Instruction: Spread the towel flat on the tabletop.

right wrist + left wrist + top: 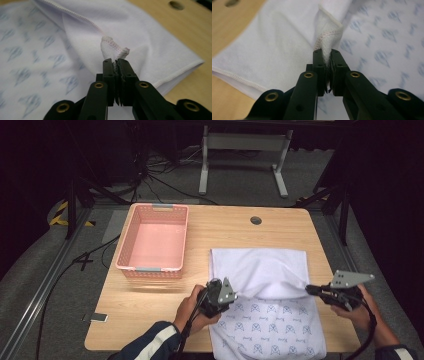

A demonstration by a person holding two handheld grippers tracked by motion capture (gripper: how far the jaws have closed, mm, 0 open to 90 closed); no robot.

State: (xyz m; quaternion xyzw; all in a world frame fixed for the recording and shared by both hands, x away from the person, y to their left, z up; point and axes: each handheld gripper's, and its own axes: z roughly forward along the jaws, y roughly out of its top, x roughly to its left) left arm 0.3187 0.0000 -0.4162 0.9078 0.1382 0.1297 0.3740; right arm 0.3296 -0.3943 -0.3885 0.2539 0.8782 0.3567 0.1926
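I have each corner of the white, blue-patterned cloth's folded edge pinched tight: left tool, right tool. Edge runs crosswise; near half lies toward me.

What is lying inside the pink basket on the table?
Nothing: the pink basket shows a bare pink floor in the high view. Its near wall hides a thin strip of that floor. The white cloth lies beside it on the table, not inside.
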